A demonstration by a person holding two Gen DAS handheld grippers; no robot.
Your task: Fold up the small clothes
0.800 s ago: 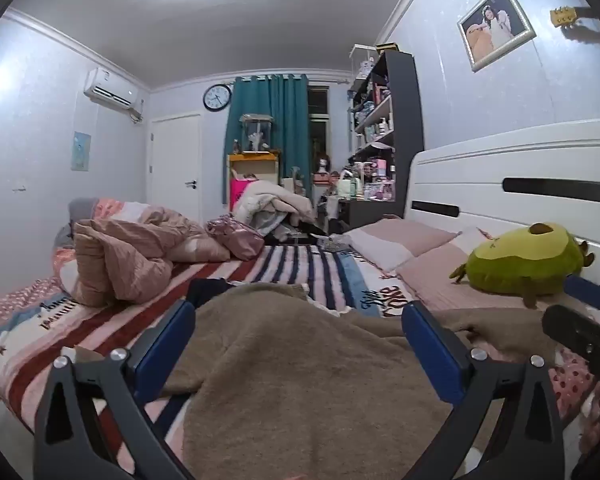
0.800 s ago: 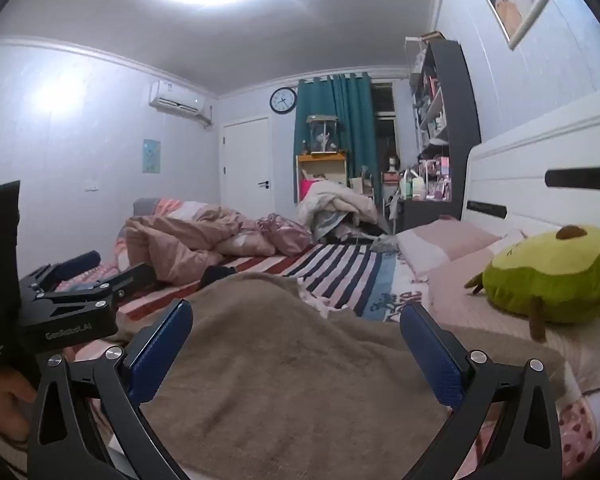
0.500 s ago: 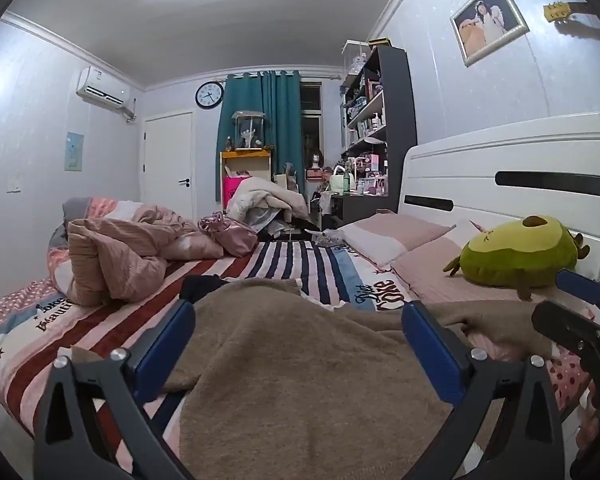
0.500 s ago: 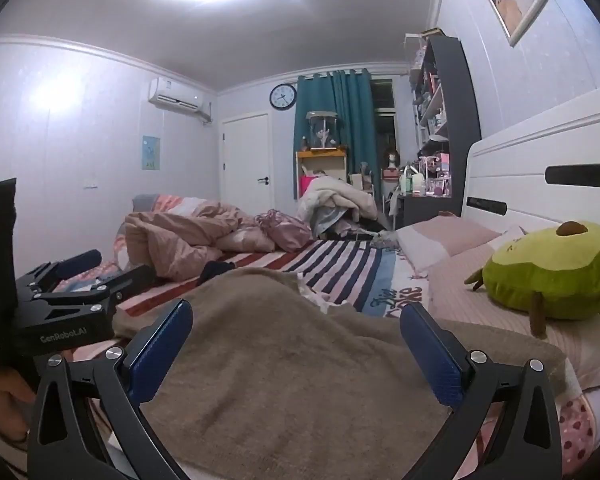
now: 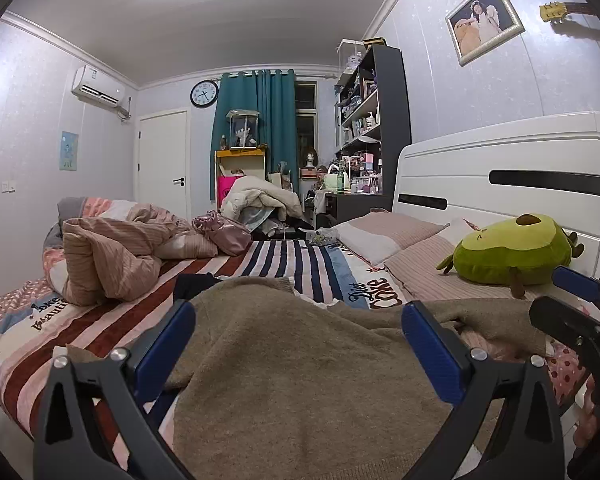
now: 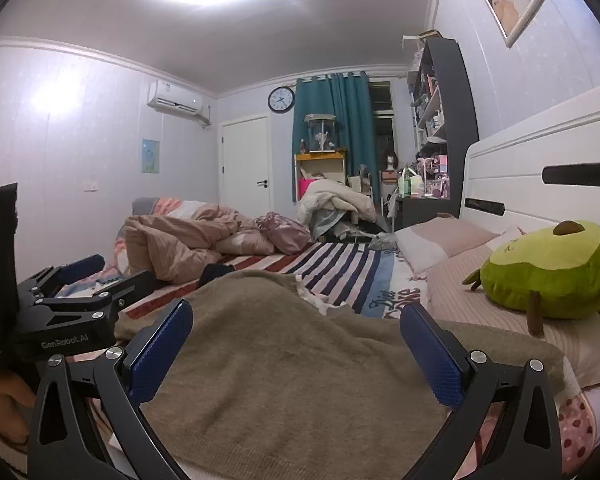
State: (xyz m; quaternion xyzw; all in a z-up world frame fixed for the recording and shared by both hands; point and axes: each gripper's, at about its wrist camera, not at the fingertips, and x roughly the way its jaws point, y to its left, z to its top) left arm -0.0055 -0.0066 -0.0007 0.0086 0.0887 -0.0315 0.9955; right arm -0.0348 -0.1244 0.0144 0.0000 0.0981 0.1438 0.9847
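A brown knitted garment (image 5: 300,364) lies spread on the striped bed, its far edge bunched up; it also shows in the right wrist view (image 6: 292,368). My left gripper (image 5: 298,344) is open and empty, held low over the garment's near part. My right gripper (image 6: 296,344) is open and empty over the same garment, further right. The left gripper shows at the left in the right wrist view (image 6: 80,292); the right gripper shows at the right edge of the left wrist view (image 5: 572,300). A small dark garment (image 5: 196,282) lies just beyond the brown one.
A green avocado plush (image 5: 512,252) rests on pink pillows (image 5: 388,232) by the white headboard (image 5: 520,172). A crumpled pink duvet (image 5: 116,252) sits at the far left of the bed. A shelf and a cluttered desk (image 5: 356,192) stand beyond.
Both grippers have risen and tilted slightly, so the view of the bed has shifted a little. Both stay open and the garment has not moved.
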